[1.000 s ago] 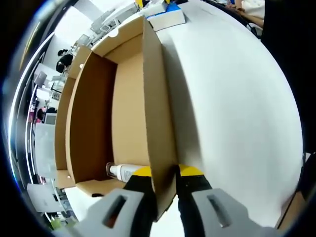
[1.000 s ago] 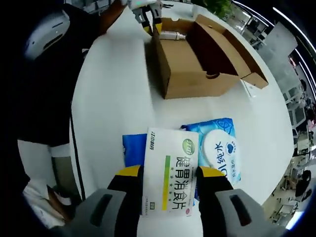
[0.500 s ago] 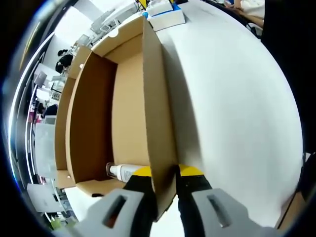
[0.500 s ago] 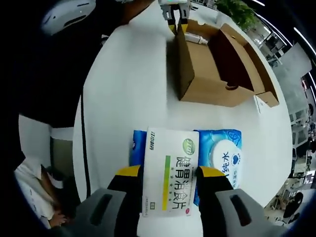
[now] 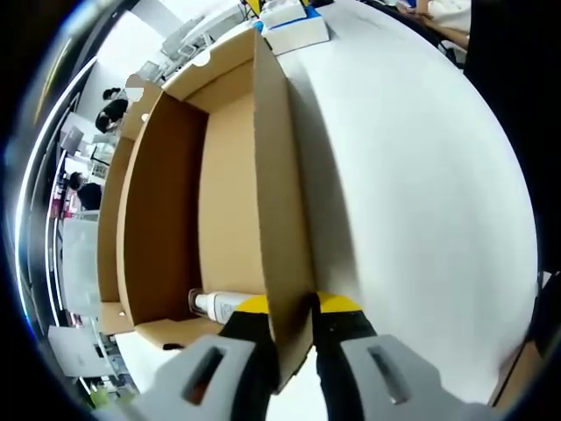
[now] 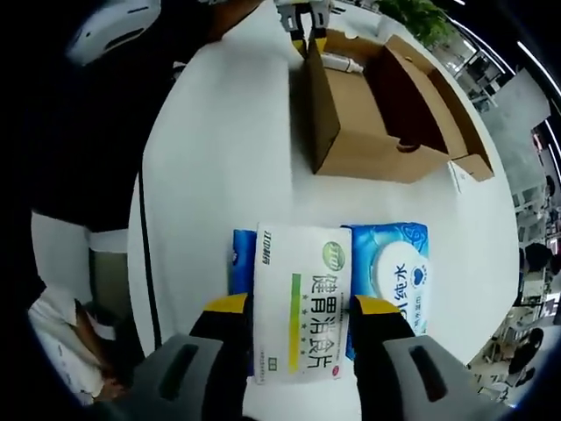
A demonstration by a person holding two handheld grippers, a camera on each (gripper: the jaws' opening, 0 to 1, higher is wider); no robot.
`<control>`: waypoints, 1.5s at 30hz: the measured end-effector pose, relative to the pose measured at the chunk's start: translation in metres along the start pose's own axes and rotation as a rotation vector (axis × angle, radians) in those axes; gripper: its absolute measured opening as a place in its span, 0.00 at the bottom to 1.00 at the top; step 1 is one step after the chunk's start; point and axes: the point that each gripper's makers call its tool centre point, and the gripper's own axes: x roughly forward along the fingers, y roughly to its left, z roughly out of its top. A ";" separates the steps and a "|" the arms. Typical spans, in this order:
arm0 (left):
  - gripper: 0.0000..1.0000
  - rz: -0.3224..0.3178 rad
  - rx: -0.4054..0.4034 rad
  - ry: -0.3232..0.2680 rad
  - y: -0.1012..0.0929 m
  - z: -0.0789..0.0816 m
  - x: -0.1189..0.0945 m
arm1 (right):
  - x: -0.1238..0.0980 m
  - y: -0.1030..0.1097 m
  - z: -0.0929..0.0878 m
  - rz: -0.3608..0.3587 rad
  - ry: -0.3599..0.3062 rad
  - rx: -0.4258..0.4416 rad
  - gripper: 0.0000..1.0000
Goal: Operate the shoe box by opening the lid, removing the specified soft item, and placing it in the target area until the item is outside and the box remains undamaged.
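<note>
— Where's the box?

— In the right gripper view the open cardboard box (image 6: pixel 368 114) sits on the white table (image 6: pixel 228 167) toward 12 o'clock, lid folded back on its far side. The left gripper (image 6: pixel 302 22) is up at its far corner, around 12 o'clock.

— And what is that one doing?

— In the left gripper view the left gripper (image 5: pixel 289 311) has its jaws pressed onto the box's near side wall (image 5: pixel 276 202), one jaw inside, one outside. A white bottle (image 5: pixel 219 304) lies on the box floor just beside the inner jaw, at about 7 o'clock.

— The right tool?

— The right gripper (image 6: pixel 301 307) pinches a white packet with green print (image 6: pixel 301 303) between its jaws.

— And the soft item?

— A blue wipes pack (image 6: pixel 390 281) lies on the table outside the box, under and just beside the white packet, toward 4 o'clock.

— Anything else?

— A person's dark clothing (image 6: pixel 96 114) runs along the table edge at 9 to 10 o'clock.
</note>
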 end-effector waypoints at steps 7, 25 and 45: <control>0.13 0.001 0.000 -0.002 0.000 0.000 0.000 | -0.035 -0.004 0.030 -0.063 -0.106 0.063 0.45; 0.13 0.000 -0.002 -0.036 0.000 0.000 -0.001 | -0.029 -0.063 0.213 -0.177 -0.281 -0.327 0.44; 0.13 -0.004 0.015 -0.046 -0.005 -0.001 -0.001 | 0.087 -0.082 0.357 0.006 -0.376 -0.691 0.44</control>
